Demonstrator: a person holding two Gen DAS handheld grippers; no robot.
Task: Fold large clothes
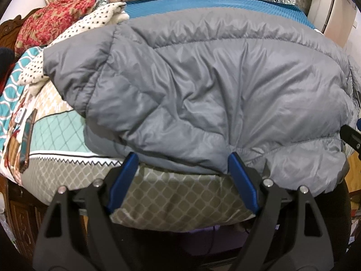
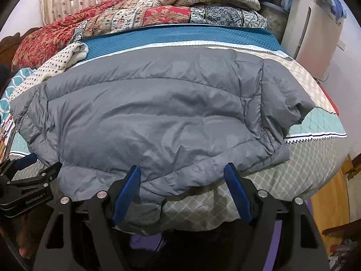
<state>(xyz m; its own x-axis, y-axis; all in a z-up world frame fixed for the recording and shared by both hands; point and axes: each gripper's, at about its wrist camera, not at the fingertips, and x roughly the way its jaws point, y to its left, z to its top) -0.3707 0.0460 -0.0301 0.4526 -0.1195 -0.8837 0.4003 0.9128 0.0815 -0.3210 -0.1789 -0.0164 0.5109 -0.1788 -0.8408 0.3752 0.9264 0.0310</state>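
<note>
A grey quilted puffer jacket [image 1: 191,85] lies spread on the bed, its near hem hanging a little over the front edge. It also fills the right wrist view [image 2: 158,122], with a sleeve cuff at the right. My left gripper [image 1: 182,158] is open, its blue fingertips just at the jacket's near hem, holding nothing. My right gripper [image 2: 182,169] is open at the same hem further right, with hem fabric lying between its fingers. The left gripper also shows at the left edge of the right wrist view [image 2: 33,169].
The bed's patterned quilt [image 1: 171,201] runs under the jacket. A dotted white blanket [image 1: 94,20] and red floral bedding [image 2: 56,33] are piled at the back left. A white appliance [image 2: 313,29] stands at the right. A carved wooden bed frame [image 1: 20,212] is at lower left.
</note>
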